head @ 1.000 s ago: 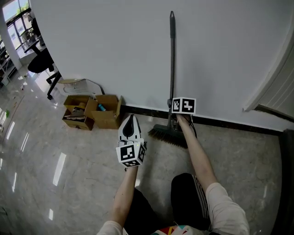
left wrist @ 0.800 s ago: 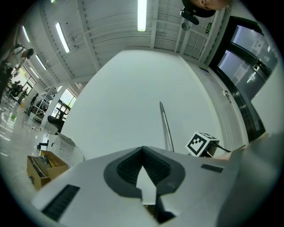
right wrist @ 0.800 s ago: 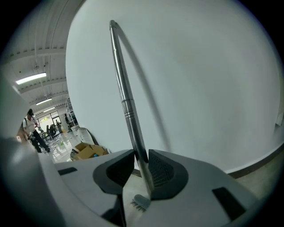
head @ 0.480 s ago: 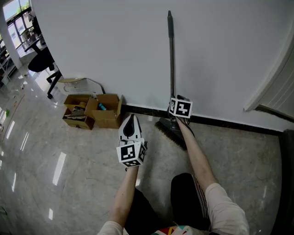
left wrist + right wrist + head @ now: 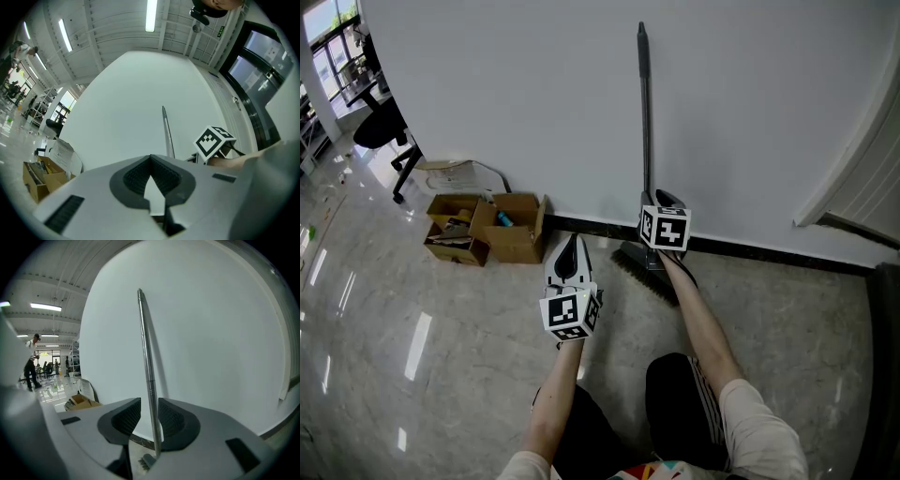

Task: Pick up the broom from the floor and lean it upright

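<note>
The right gripper (image 5: 149, 401) has its jaws set about the broom (image 5: 145, 343) handle, and they have just been opening. The handle runs up between them, a gap is seen on its left side, and no clamping is apparent. The handle's long axis is near vertical, with its tip laid against the wall (image 5: 487, 103) and the head (image 5: 645, 267) set on the floor (image 5: 441, 337) at the skirting (image 5: 750, 251). The broom is thus judged already leaned upright, and release is judged the step in hand. A straight withdrawal away from the wall is called for, so that the handle is not brushed sideways. The left gripper (image 5: 569, 253) is held apart to the broom's left, its jaws brought tip to tip on nothing.
</note>
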Demonstrator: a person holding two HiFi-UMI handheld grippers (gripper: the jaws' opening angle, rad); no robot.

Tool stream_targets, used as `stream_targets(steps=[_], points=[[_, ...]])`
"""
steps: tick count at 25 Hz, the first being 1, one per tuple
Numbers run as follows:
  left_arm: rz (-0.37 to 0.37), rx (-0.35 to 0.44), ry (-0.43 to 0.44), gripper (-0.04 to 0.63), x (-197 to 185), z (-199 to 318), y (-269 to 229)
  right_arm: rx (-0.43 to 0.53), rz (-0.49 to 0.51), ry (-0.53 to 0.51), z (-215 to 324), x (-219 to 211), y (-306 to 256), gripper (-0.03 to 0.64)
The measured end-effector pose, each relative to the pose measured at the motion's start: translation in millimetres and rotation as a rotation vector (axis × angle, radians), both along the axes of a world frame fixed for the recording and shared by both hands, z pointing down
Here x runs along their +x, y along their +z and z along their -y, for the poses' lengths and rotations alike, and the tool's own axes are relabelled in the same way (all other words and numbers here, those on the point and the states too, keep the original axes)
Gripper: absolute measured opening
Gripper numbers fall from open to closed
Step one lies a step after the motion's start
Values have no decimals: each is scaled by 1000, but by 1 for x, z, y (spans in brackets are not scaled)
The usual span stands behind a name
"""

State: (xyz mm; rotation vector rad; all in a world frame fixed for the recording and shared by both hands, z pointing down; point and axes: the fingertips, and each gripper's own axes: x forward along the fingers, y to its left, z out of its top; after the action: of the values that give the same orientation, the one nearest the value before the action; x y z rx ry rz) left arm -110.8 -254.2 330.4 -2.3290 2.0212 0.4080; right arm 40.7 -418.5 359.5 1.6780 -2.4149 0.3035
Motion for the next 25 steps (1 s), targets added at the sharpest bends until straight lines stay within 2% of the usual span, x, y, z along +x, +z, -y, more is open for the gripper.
stream_targets(steps=[9, 13, 17, 21, 25], points=[[48, -26, 53, 46, 23, 9, 9, 60, 94, -107, -45, 1, -23, 97], [85, -43, 88, 46, 38, 14, 18, 101, 113, -105, -64, 6, -22, 94], [74, -81, 116, 46, 52, 19, 33, 111, 83, -96, -76, 15, -9, 14], [160, -94, 140, 46, 69, 31, 49, 118, 33, -89, -83, 35, 9, 12], [127, -96, 95, 46, 61, 37, 52, 112, -1, -93, -92, 50, 29, 12]])
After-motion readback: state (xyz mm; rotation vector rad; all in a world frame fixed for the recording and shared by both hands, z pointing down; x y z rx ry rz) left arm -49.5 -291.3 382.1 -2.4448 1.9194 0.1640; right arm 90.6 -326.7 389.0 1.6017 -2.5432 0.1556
